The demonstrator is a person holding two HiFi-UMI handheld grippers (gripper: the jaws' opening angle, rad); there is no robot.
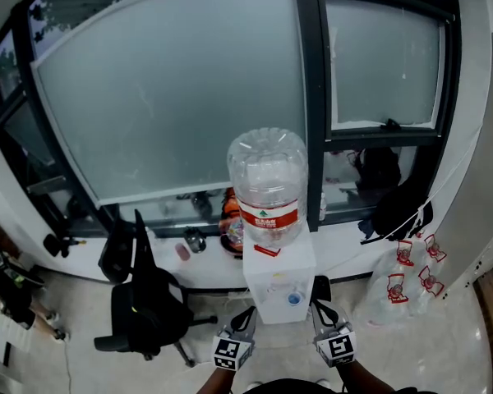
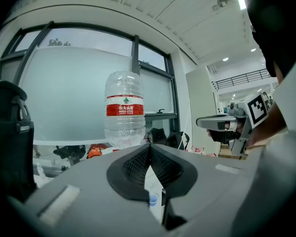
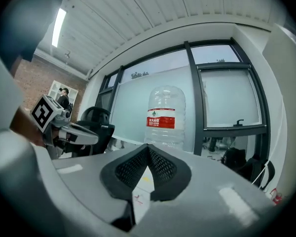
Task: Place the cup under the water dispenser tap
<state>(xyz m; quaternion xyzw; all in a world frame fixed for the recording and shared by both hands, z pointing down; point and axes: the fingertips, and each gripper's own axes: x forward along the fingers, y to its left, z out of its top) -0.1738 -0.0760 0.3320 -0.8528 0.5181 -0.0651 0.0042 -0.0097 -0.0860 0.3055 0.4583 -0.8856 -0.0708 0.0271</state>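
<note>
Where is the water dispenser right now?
Head view, bottom centre: the white water dispenser stands against the window ledge, a clear bottle on top, a black office chair to its left, with the left gripper and right gripper just before it.

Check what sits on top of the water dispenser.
A large clear bottle with a red label stands on the white dispenser. Its neck is hidden inside the dispenser's top.

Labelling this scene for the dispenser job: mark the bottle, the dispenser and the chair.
bottle (image 1: 268, 175), head view, clear wall above the red label.
dispenser (image 1: 292, 268), head view, white body just below the bottle.
chair (image 1: 148, 304), head view, black seat.
</note>
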